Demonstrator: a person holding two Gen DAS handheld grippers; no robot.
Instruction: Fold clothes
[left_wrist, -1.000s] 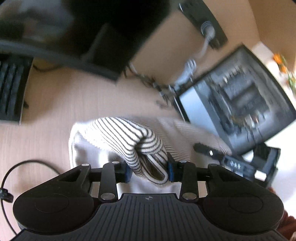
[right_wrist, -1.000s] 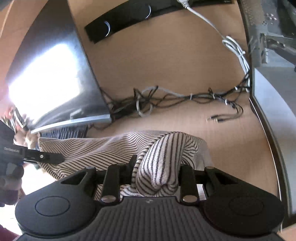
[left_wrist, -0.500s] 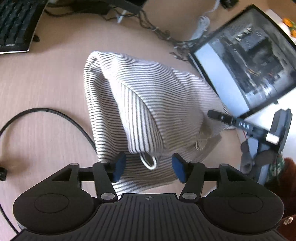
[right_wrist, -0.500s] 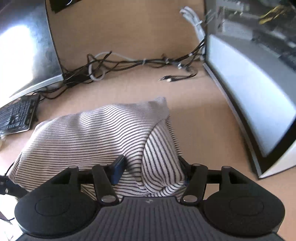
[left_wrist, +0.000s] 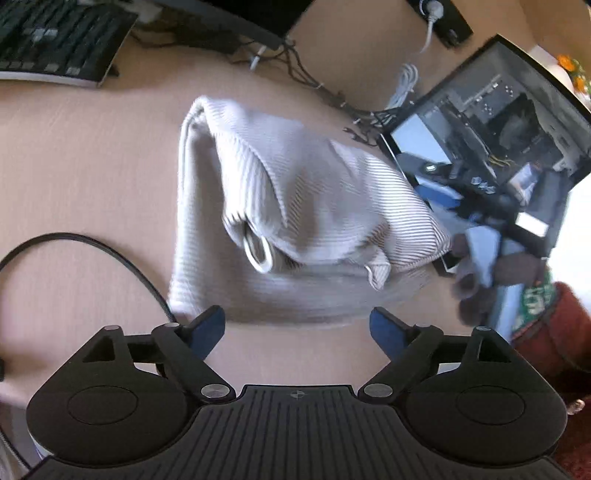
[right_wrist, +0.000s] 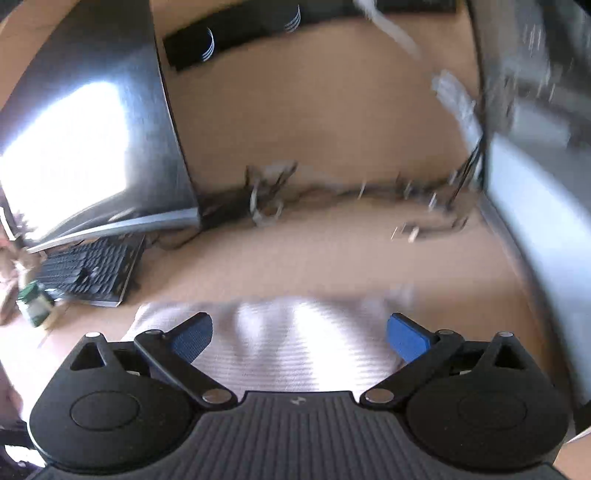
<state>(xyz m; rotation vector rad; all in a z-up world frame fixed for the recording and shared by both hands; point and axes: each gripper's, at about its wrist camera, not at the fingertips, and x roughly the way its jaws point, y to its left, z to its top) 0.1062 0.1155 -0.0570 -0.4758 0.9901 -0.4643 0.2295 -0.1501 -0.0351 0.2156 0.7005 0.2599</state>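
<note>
A white garment with thin dark stripes (left_wrist: 295, 206) lies bunched and folded over itself on the wooden desk (left_wrist: 81, 155), with a sleeve opening showing near its front. My left gripper (left_wrist: 297, 326) is open just short of its near edge, holding nothing. In the right wrist view the same striped garment (right_wrist: 295, 339) lies blurred beneath my right gripper (right_wrist: 299, 338), which is also open, its blue pads spread wide above the cloth. The other gripper and a hand show blurred at the garment's right end in the left wrist view.
A black keyboard (left_wrist: 59, 40) lies at the far left, with a monitor (right_wrist: 88, 147) behind it. An open computer case (left_wrist: 491, 125) stands to the right. Tangled cables (right_wrist: 332, 192) run along the back of the desk. A black cable (left_wrist: 92, 243) loops at the near left. A small green-capped bottle (right_wrist: 33, 302) stands beside the keyboard.
Both grippers have let go of the striped garment and opened wide. The garment has dropped onto the desk in a folded heap, and both grippers have pulled back from it.
</note>
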